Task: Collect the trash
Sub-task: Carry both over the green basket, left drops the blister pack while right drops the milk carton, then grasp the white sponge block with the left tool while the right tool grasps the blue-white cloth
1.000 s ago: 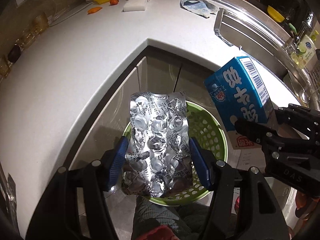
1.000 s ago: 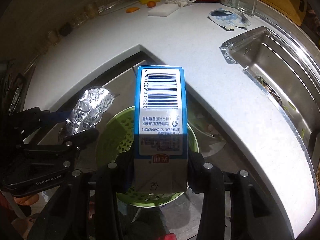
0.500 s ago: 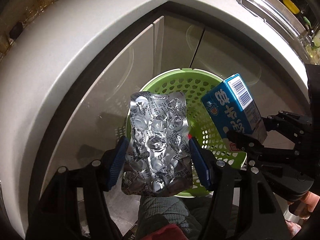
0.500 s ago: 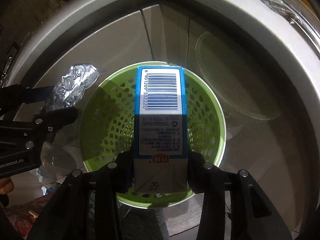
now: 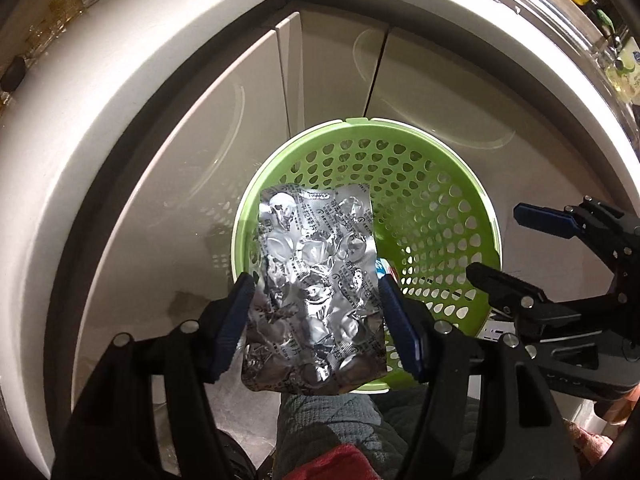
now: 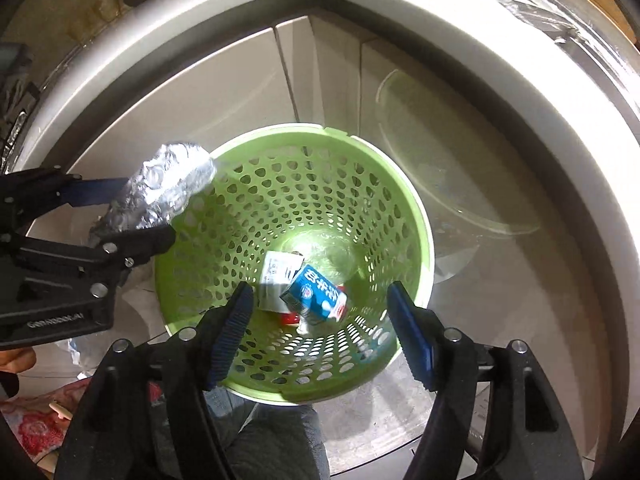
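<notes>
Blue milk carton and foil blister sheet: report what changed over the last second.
The right gripper opened and released the blue milk carton, which dropped and now lies on its side at the bottom of the green basket. Both grippers moved from counter height down over the basket. The left gripper still clamps the foil blister sheet.

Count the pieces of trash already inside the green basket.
2 that show: a blue milk carton at the bottom of the green basket and a white wrapper touching it. More may hide underneath. The foil blister sheet remains in the left claw.
</notes>
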`<state>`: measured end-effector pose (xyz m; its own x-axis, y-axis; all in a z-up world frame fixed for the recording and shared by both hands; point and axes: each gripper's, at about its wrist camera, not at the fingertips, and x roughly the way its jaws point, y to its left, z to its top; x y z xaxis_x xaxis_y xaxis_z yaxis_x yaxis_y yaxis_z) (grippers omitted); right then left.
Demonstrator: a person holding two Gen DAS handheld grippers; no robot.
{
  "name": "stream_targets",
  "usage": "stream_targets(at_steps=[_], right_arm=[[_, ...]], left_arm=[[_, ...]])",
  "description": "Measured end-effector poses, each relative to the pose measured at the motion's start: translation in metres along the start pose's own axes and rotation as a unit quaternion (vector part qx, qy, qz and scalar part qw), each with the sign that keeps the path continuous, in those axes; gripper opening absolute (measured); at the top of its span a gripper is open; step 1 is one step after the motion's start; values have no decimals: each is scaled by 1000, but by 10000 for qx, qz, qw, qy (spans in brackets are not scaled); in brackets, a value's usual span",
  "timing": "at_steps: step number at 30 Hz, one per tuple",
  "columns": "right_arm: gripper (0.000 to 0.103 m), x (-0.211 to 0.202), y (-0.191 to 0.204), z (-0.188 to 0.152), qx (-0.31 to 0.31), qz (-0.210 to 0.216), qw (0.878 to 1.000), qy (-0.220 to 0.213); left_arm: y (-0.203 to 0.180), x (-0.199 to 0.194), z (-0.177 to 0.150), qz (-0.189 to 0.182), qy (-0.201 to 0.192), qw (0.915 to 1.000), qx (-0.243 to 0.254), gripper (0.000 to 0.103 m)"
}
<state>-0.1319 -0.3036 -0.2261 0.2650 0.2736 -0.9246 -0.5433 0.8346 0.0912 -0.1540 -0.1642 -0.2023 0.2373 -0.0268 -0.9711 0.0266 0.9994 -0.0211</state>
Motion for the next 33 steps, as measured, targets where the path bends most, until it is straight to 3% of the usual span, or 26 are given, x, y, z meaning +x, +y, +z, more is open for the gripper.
stream_targets(at_steps=[3, 9, 15, 24, 33], right_arm=[[73, -14, -5, -1, 38, -61, 9999, -107], [74, -44, -16, 6, 132, -163, 9989, -422], [81, -89, -27, 27, 250, -256, 9945, -986], [98, -133, -53, 103, 450, -497, 9834, -1687], [100, -123, -86, 186, 858, -736, 9751, -1906]], left_arm=[[-4, -1, 1, -48, 29, 9999, 95, 75], [-3, -16, 13, -113, -8, 9998, 131, 77], [10, -66, 42, -198, -563, 9982, -19, 84], [33, -111, 128, -54, -1293, 9916, -31, 90], [53, -96, 233, -209, -1511, 9883, -61, 95]])
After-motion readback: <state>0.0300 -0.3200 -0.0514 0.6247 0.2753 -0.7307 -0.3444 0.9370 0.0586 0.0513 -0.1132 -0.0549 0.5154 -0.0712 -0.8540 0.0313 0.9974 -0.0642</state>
